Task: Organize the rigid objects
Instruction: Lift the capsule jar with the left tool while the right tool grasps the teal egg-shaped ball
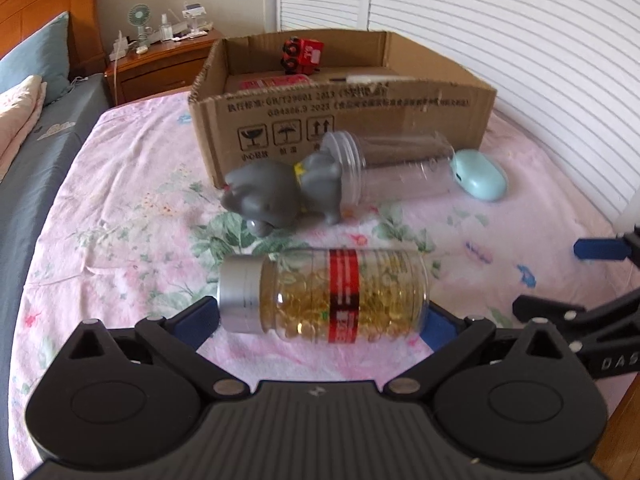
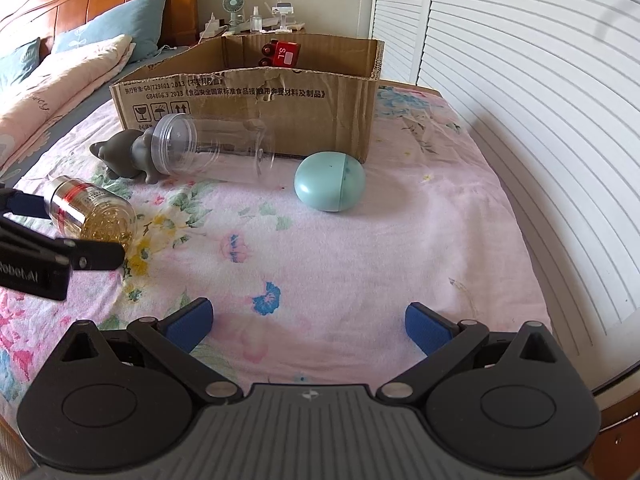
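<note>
Left wrist view: left gripper (image 1: 320, 320) spread wide around the pill bottle (image 1: 324, 292) lying sideways on the bedsheet (image 1: 120, 200), pads not squeezing it. Right gripper (image 2: 308, 326) also spread, nothing in it. Farther back: gray toy (image 1: 280, 192), clear jar (image 1: 392, 168), blue egg-shaped case (image 2: 330, 181), then the cardboard box (image 1: 360, 120).

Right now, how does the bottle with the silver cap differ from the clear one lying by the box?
The capsule bottle is full of golden capsules; the clear bottle looks empty. The capsule bottle has a red label band, the clear bottle none. The capsule bottle lies between the open left gripper's fingers; the clear bottle lies beside the cardboard box, a grey toy at its mouth. Both lie on their sides on the bedspread.
</note>
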